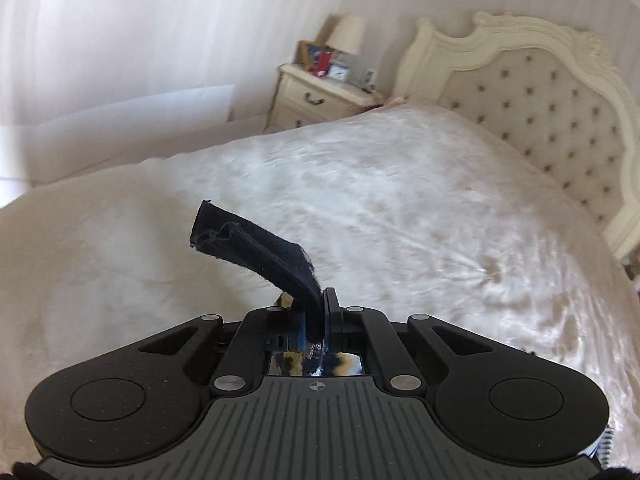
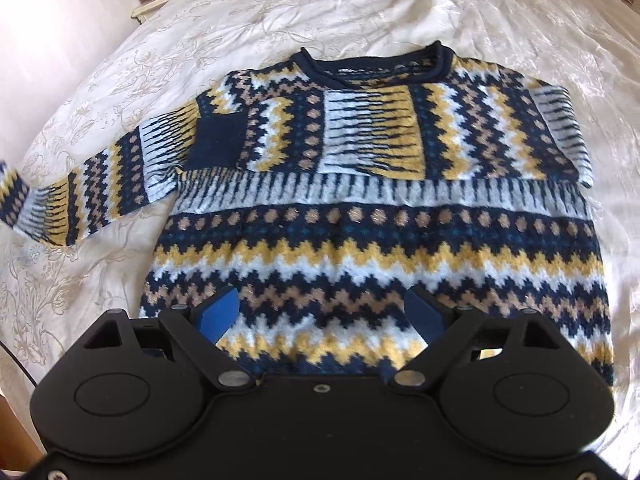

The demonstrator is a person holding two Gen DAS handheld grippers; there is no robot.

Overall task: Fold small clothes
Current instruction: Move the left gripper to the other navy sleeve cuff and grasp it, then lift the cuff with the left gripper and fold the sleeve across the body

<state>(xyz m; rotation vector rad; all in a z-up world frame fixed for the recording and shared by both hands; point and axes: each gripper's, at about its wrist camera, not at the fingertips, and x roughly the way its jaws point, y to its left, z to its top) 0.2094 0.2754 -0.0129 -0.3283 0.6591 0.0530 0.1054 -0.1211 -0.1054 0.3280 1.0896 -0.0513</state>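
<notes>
A patterned knit sweater [image 2: 360, 208] in navy, yellow, white and tan lies flat on the bed, neck away from me. Its right sleeve [image 2: 360, 132] is folded across the chest; its left sleeve [image 2: 92, 184] stretches out to the left. My right gripper [image 2: 324, 316] is open above the sweater's lower hem, blue pads [image 2: 218, 314] apart, holding nothing. My left gripper [image 1: 322, 304] is shut on a navy cuff [image 1: 256, 248], which sticks up from the closed jaws above the bedspread. The left wrist view shows no other part of the sweater.
A cream embroidered bedspread [image 2: 480, 12] covers the bed. A tufted cream headboard [image 1: 540, 92] stands at the right. A nightstand [image 1: 320, 96] with a lamp [image 1: 348, 36], frames and a clock sits beside the bed near the wall.
</notes>
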